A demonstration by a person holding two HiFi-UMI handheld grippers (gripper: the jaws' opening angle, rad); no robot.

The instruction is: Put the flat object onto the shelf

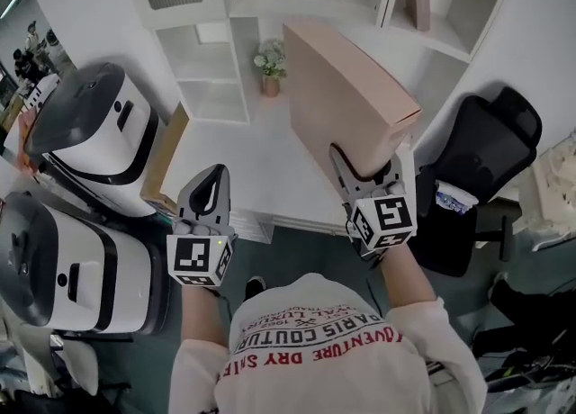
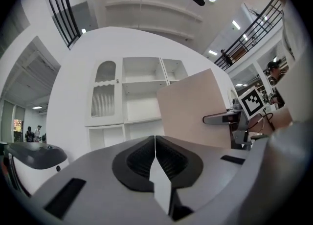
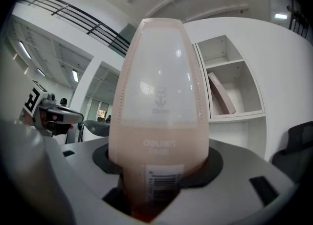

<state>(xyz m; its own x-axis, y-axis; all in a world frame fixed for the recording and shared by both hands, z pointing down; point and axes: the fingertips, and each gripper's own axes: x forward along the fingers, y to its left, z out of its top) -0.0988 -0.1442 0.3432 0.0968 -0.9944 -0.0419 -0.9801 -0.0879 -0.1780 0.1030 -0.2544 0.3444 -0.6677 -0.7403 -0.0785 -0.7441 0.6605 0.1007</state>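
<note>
Short of the shelf (image 1: 238,61), mid-carry: right gripper (image 1: 367,167) clamps the pink folder (image 1: 346,88); left gripper (image 1: 214,178) pressed together, empty. Next, likely slotting it in.

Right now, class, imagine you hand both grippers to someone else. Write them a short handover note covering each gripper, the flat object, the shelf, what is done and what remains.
Left gripper: shut, empty, held beside the right one.
Right gripper: shut on the flat pale pink plastic file box, which stands upright in the air.
White shelf unit: ahead, not yet reached. A similar pink box leans in one compartment.
Done: the file box is picked up.
Left: carry it to the shelf, set it in a compartment, release.
</note>
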